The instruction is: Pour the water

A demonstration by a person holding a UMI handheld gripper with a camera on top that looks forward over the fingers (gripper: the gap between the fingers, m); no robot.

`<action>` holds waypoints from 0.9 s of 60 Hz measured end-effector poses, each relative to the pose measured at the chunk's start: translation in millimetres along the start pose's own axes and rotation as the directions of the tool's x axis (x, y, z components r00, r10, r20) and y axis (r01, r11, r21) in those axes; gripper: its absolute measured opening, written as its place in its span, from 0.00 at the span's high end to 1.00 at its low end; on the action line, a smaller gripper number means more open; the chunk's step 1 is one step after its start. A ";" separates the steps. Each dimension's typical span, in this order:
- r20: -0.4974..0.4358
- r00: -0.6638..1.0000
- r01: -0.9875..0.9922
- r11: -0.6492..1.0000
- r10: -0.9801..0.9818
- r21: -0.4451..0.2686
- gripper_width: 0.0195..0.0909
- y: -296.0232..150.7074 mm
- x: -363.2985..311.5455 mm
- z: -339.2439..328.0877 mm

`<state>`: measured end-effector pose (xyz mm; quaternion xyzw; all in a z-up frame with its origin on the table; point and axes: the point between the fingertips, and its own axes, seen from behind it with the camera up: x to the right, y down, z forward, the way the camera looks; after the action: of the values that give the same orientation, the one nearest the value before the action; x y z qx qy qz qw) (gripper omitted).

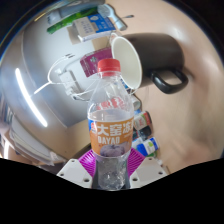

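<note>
Clear ribbed bottle (110, 125), seemingly clamped by gripper (110, 165), beneath glossy mug (145, 60).

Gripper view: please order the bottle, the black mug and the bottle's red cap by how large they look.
1. Bottle, held between the fingers and nearest the camera, so nearness exaggerates it.
2. Black mug.
3. Red cap.

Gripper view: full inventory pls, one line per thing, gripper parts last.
water bottle: 1, clear with red cap and blue-orange label, upright between the fingers.
mug: 1, black outside and white inside, lying on its side just beyond the bottle, mouth toward it.
table: 1, pale glossy surface, under everything.
packets: a few, white, blue and green, on the far side of the table; exact count unclear.
cable: 1, white, beside the bottle.
gripper: 1, purple pads, fingers pressed on the bottle's lower part.
</note>
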<state>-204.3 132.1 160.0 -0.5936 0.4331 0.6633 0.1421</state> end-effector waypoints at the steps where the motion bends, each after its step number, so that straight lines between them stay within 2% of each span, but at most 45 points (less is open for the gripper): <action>1: 0.017 0.999 -0.038 0.999 0.038 -0.007 0.76 0.2 -3.2 -0.1; 7: 0.072 0.974 -0.214 0.976 0.216 -0.034 0.76 -0.2 -21.0 0.6; 18: 0.143 0.927 -0.345 0.938 0.348 -0.040 0.75 -12.1 -43.6 0.9; 23: 0.173 0.910 -0.375 0.926 0.377 -0.046 0.76 -16.7 -54.5 -1.8; 30: 0.150 0.933 -0.322 0.945 0.327 -0.059 0.76 -14.2 -56.9 -0.8; 35: 0.116 0.984 -0.130 0.989 0.138 -0.069 0.75 -3.1 -63.6 -8.8; 39: 0.100 0.982 0.166 0.985 -0.161 -0.046 0.76 -0.1 -80.0 -22.3; 42: 0.096 0.909 0.409 0.912 -0.405 -0.028 0.76 0.3 -102.0 -35.8; 48: 0.077 0.605 0.789 0.610 -0.792 0.076 0.75 -23.2 -156.6 -72.9; 53: -0.035 0.326 0.930 0.313 -0.945 0.192 0.75 -65.7 -209.1 -104.9; 54: -0.084 0.288 0.941 0.265 -0.954 0.212 0.75 -70.6 -217.0 -107.4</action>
<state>-28.0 164.1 337.4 -0.6938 0.0595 0.4125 0.5873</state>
